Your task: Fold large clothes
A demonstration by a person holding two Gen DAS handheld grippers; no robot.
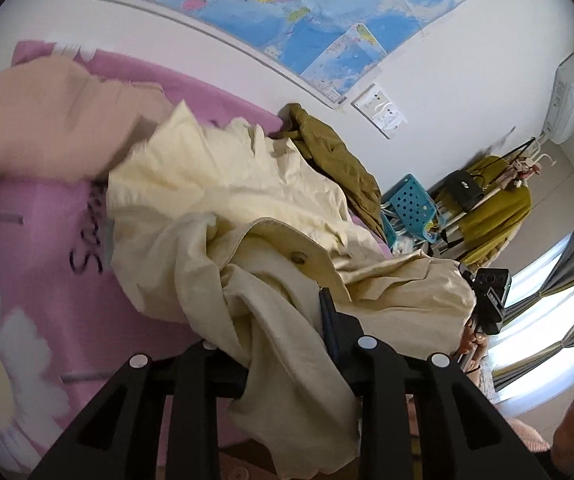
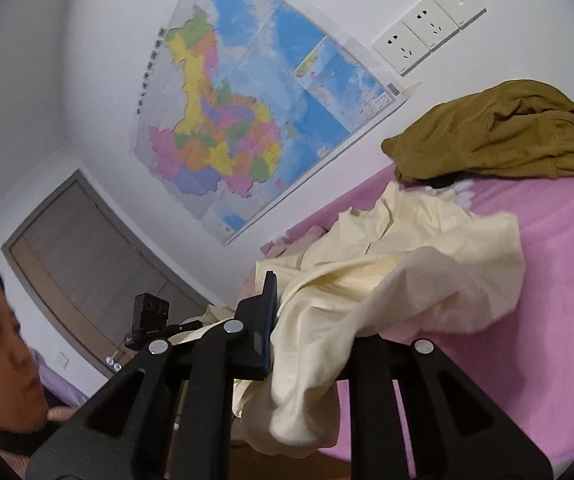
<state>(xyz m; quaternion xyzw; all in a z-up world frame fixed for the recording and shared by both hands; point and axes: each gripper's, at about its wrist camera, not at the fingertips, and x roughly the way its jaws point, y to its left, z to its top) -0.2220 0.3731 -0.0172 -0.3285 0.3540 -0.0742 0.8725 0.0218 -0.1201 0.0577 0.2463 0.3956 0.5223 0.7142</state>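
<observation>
nearest, my left gripper and right gripper each pinch a bunched edge of the cream coat, lifted to spread it for folding over the pink bed cover, whose writing is unreadable, olive garment at its far edge, wall map beyond.

Cream coat: matt woven cloth, creased, with one glossy brown button. Olive garment: matt, rumpled cloth. Pink bedspread: soft, faintly fuzzy cloth. Left gripper and right gripper: matt black plastic with shiny metal pins. Wall map: smooth, slightly glossy paper. Sockets: glossy white plastic.
</observation>
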